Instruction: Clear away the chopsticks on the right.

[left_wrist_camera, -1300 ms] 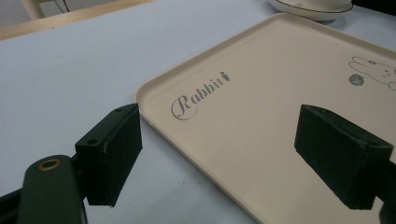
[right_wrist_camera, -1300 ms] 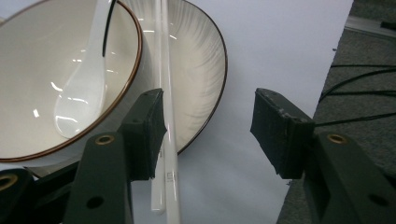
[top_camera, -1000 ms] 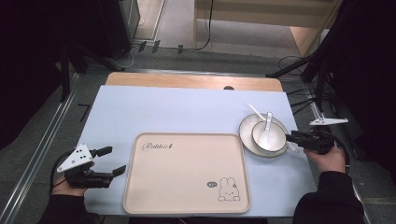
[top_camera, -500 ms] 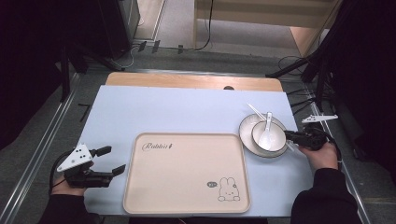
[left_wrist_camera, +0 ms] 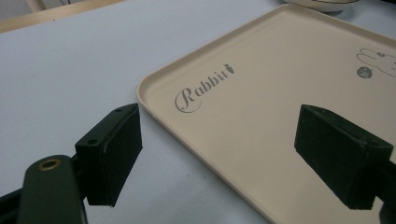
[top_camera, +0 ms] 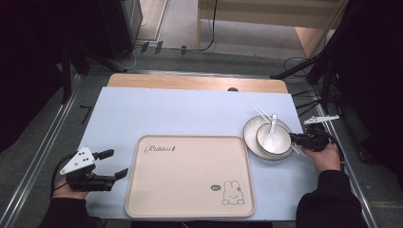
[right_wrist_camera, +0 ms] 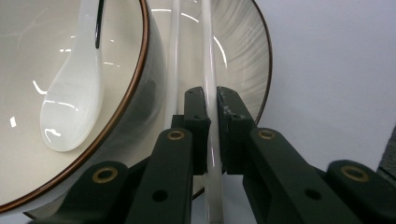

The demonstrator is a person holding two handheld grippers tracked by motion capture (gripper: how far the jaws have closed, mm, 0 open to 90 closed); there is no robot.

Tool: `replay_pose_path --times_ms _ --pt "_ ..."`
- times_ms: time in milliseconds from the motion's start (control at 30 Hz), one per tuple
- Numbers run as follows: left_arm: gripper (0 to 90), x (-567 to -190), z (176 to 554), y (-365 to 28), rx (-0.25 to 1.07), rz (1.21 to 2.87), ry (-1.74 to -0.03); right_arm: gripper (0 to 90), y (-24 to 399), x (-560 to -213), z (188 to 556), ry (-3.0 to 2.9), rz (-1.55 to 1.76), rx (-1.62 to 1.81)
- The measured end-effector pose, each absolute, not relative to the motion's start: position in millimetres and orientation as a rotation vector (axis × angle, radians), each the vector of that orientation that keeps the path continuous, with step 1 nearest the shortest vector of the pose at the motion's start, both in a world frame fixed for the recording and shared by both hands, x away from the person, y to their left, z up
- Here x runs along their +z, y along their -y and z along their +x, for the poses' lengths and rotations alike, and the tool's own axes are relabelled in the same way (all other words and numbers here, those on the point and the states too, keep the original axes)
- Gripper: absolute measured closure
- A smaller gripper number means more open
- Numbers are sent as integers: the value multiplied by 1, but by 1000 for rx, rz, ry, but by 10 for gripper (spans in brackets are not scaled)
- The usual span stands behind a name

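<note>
1. The right gripper point(right_wrist_camera: 211, 123) has just been closing its jaws, which now pinch one white chopstick point(right_wrist_camera: 208, 70); the second chopstick point(right_wrist_camera: 173, 65) lies just beside it, outside the grip.
2. Both chopsticks rest across the plate point(top_camera: 251, 137), at 3 o'clock on the table point(top_camera: 190, 114).
3. A bowl point(top_camera: 280, 145) on the plate holds a spoon point(top_camera: 271, 137).
4. The left gripper point(top_camera: 110, 164) rests at 8 o'clock, jaws spread, empty, beside the tray point(top_camera: 190, 180).

Dim room, grey floor point(top_camera: 190, 33), wooden shelf point(top_camera: 266, 14)
</note>
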State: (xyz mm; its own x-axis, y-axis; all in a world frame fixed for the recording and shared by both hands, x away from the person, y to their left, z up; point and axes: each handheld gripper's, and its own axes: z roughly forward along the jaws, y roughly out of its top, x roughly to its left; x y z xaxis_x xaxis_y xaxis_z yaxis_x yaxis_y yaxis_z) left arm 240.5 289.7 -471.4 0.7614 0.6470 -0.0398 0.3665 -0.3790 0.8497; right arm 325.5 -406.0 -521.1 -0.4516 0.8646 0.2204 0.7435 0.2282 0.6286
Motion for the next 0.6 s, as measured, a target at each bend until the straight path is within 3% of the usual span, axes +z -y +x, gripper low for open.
replay_pose_path --times_ms 600 --pt "155 -471 240 -290 384 2007 -763 848 423 -484 313 -2097 1712 1127"
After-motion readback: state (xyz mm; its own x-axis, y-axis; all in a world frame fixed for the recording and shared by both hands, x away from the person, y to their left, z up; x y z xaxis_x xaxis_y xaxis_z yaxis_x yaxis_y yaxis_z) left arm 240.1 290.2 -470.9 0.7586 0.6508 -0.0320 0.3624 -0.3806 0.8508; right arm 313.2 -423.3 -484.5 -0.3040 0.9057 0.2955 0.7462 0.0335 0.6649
